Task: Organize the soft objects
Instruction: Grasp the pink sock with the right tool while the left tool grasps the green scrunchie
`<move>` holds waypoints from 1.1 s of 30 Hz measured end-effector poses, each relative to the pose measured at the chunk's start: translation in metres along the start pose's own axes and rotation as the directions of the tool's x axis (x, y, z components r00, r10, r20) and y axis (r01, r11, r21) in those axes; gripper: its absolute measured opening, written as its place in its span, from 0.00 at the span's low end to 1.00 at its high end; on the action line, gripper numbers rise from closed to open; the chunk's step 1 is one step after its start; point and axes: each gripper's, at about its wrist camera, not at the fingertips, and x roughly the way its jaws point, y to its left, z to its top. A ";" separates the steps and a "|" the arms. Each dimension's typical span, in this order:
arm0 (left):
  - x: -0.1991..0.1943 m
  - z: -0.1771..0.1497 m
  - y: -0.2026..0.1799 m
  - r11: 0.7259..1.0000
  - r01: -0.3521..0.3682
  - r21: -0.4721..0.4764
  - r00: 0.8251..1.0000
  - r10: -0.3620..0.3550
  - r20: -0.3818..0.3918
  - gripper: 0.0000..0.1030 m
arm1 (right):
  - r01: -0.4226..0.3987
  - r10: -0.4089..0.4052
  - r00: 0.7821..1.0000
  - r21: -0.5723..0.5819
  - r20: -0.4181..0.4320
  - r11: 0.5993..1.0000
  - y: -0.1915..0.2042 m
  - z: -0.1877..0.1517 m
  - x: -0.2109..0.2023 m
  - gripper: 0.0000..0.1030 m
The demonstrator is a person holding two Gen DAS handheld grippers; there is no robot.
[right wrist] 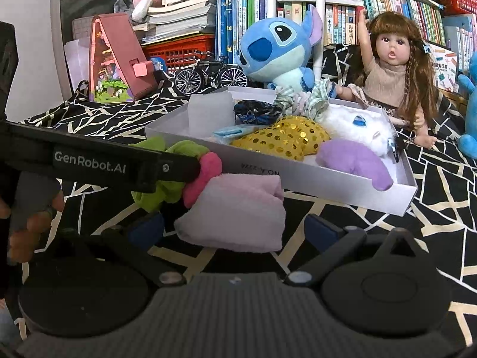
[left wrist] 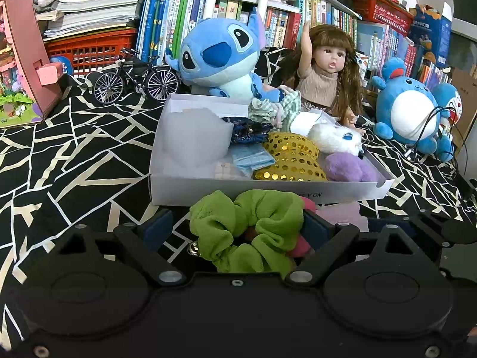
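Observation:
A green scrunchie [left wrist: 238, 226] lies on the black-and-white patterned cloth [left wrist: 74, 155] just in front of a shallow white box [left wrist: 268, 192]. My left gripper [left wrist: 237, 229] stands open around it, with a gap at the left pad [left wrist: 158, 229]. A pink scrunchie [right wrist: 205, 176] touches the green one. Beside them lies a folded pale pink cloth [right wrist: 238, 211], and my right gripper [right wrist: 234, 226] is open on either side of it without touching. The box [right wrist: 328, 185] holds a yellow sequin piece [right wrist: 283, 140], a purple plush [right wrist: 351, 161], a white fluffy item [right wrist: 357, 125] and several scrunchies.
Behind the box sit a blue plush [left wrist: 217, 56], a long-haired doll [left wrist: 325, 68], a model bicycle [left wrist: 137, 77] and a pink house model [left wrist: 21, 59]. A round blue plush [left wrist: 408, 113] with cables is at the right. Bookshelves and red baskets line the back. A hand [right wrist: 35, 217] holds the left gripper's body.

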 end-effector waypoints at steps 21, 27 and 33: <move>-0.008 0.003 -0.008 0.998 0.058 0.014 0.998 -0.058 0.010 0.37 | -0.001 0.001 1.000 0.034 -0.016 0.999 -0.002 -0.001 0.002 0.99; -0.014 0.003 -0.001 0.998 0.062 -0.001 0.998 -0.062 0.010 0.32 | -0.029 0.030 0.999 0.027 -0.015 0.999 0.004 0.000 -0.001 0.89; -0.021 0.002 0.006 0.998 0.064 -0.020 0.998 -0.064 0.007 0.30 | -0.025 0.025 1.000 0.021 0.000 0.999 0.006 0.002 -0.004 0.78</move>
